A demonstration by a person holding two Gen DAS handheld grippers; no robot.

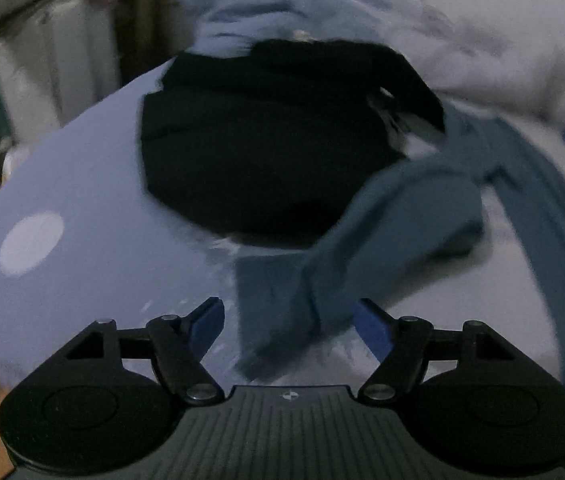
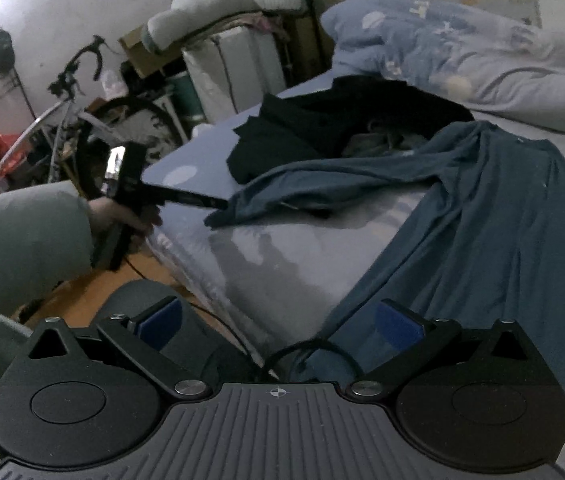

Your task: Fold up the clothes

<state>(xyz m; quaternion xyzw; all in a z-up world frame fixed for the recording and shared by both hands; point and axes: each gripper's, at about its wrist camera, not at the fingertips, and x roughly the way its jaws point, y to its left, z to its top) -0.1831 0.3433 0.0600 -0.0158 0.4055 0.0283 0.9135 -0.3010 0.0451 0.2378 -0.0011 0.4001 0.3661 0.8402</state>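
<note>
The left gripper [image 1: 288, 328], at the bottom of its view, stands wide open, a blue-grey garment [image 1: 382, 248] lying between its blue pads [image 1: 206, 326] without being pinched. The right gripper [image 2: 278, 324] is also wide open and empty, low in its frame. The garment sprawls across the bed [image 2: 282, 256], right of centre, with black clothes [image 2: 322, 120] bunched above it. A crumpled quilt [image 2: 462, 52] fills the upper right.

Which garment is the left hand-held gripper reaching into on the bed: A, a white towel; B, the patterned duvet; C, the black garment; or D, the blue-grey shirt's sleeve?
D: the left hand-held gripper has its jaws open around the end of the blue-grey shirt's sleeve, with the black garment lying further back.
</note>
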